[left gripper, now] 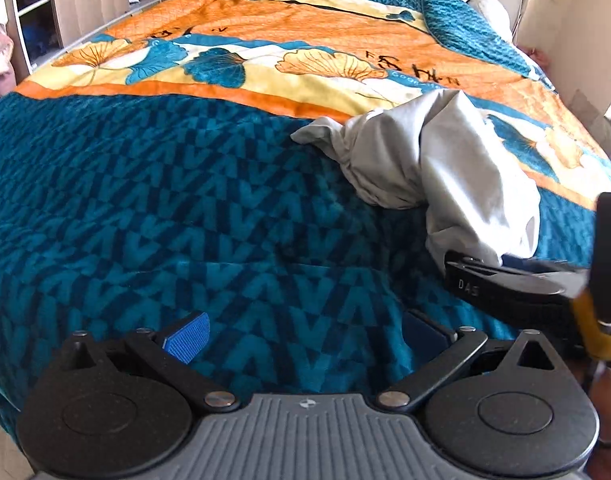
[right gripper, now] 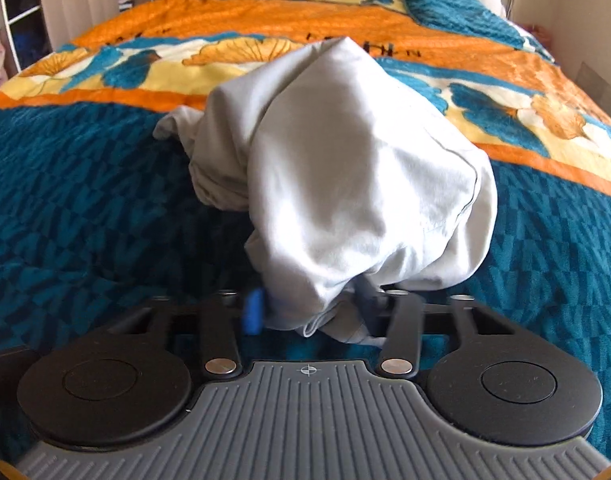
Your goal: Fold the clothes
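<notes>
Right gripper [right gripper: 309, 316] clamps a crumpled pale grey garment [right gripper: 345, 184] over a bed; left gripper [left gripper: 305, 336] hangs open above the blanket [left gripper: 165, 220].

The garment is bunched into a loose heap on the teal zigzag part of the blanket, near the edge of the orange and yellow flowered band, with a thin twisted end trailing off to the left. Its near edge is gathered between the right gripper's blue pads [right gripper: 254, 312], which are drawn in tight on the cloth. In the left wrist view the right gripper shows from the side at the garment's lower right corner. The left gripper's fingers stand wide apart with nothing between them, only bare blanket below, and it is well to the left of the garment. Shelves [left gripper: 33, 20] stand beyond the bed at far left.
</notes>
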`<state>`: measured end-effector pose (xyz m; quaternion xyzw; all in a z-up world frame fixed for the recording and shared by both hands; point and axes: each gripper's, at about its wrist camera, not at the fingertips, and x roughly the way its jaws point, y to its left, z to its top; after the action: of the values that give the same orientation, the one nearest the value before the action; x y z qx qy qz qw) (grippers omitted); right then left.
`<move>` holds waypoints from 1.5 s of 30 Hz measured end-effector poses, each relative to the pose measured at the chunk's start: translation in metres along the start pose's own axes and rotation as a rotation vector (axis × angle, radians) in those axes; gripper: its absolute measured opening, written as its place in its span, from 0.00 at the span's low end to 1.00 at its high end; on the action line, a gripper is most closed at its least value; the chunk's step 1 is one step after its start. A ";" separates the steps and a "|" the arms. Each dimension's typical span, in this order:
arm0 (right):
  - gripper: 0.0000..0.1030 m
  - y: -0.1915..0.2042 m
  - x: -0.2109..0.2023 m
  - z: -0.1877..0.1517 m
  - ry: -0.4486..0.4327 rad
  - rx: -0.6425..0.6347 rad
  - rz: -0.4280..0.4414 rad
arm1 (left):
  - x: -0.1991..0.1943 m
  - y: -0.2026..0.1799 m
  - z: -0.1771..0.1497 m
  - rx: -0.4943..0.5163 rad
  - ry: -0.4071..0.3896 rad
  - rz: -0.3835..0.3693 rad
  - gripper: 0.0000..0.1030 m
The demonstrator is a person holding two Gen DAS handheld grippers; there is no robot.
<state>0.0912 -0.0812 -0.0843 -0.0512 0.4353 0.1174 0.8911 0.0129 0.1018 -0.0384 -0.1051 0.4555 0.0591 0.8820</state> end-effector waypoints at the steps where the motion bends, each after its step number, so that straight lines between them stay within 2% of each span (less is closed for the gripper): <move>1: 0.03 -0.005 -0.006 0.003 -0.006 0.037 0.050 | -0.003 0.000 0.000 0.005 -0.015 -0.001 1.00; 4: 0.03 -0.017 -0.048 0.025 -0.120 0.091 0.130 | -0.013 0.001 0.002 0.015 -0.057 -0.013 1.00; 7: 0.03 -0.035 -0.116 0.080 -0.296 0.196 0.250 | -0.028 0.004 0.008 0.016 -0.097 -0.046 0.99; 11: 0.03 -0.056 -0.208 0.152 -0.524 0.308 0.388 | -0.062 0.009 0.019 0.043 -0.214 -0.078 0.99; 14: 0.03 -0.063 -0.262 0.184 -0.616 0.379 0.498 | -0.093 0.013 0.027 0.064 -0.309 -0.093 0.99; 15: 0.03 -0.063 -0.276 0.186 -0.645 0.391 0.490 | -0.102 0.015 0.029 0.068 -0.336 -0.098 0.99; 18: 0.04 -0.064 -0.315 0.175 -0.727 0.399 0.343 | -0.124 0.014 0.031 0.106 -0.381 -0.110 1.00; 20: 0.05 -0.077 -0.313 0.150 -0.688 0.439 0.257 | -0.131 0.012 0.027 0.136 -0.385 -0.119 1.00; 21: 0.06 -0.084 -0.305 0.137 -0.648 0.440 0.203 | -0.131 0.011 0.024 0.151 -0.376 -0.128 1.00; 22: 0.11 -0.092 -0.292 0.122 -0.586 0.426 0.138 | -0.128 0.010 0.020 0.170 -0.359 -0.136 1.00; 24: 0.13 -0.109 -0.259 0.093 -0.416 0.382 0.018 | -0.118 0.007 0.010 0.210 -0.317 -0.149 1.00; 26: 0.22 -0.134 -0.217 0.058 -0.163 0.361 -0.074 | -0.103 0.005 -0.002 0.238 -0.261 -0.147 1.00; 27: 0.22 -0.145 -0.206 0.043 -0.091 0.372 -0.115 | -0.095 0.004 -0.008 0.248 -0.230 -0.141 1.00; 29: 0.23 -0.163 -0.198 0.020 -0.033 0.394 -0.185 | -0.078 0.001 -0.017 0.242 -0.156 -0.132 1.00; 30: 0.25 -0.166 -0.200 0.016 -0.035 0.384 -0.193 | -0.070 -0.001 -0.020 0.226 -0.124 -0.123 0.99; 31: 0.33 -0.166 -0.205 0.015 -0.047 0.367 -0.190 | -0.064 -0.004 -0.021 0.208 -0.104 -0.119 0.98; 32: 0.44 -0.161 -0.213 0.017 -0.073 0.341 -0.170 | -0.058 -0.006 -0.020 0.189 -0.089 -0.117 0.95; 35: 0.64 -0.135 -0.221 0.031 -0.104 0.259 -0.033 | -0.052 -0.015 -0.017 0.131 -0.089 -0.104 0.87; 36: 0.65 -0.127 -0.214 0.031 -0.081 0.255 0.012 | -0.051 -0.018 -0.018 0.117 -0.081 -0.106 0.86; 39: 0.62 -0.113 -0.187 0.011 0.038 0.308 0.081 | -0.043 -0.024 -0.023 0.111 -0.022 -0.128 0.72; 42: 0.61 -0.120 -0.164 -0.021 0.081 0.383 0.045 | -0.038 -0.026 -0.032 0.150 0.005 -0.164 0.72; 45: 0.65 -0.129 -0.139 -0.038 0.120 0.401 0.001 | -0.035 -0.031 -0.035 0.193 -0.002 -0.173 0.73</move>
<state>0.0127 -0.2366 0.0007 0.1206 0.5022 0.0254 0.8559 -0.0287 0.0630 -0.0256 -0.0586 0.4473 -0.0614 0.8904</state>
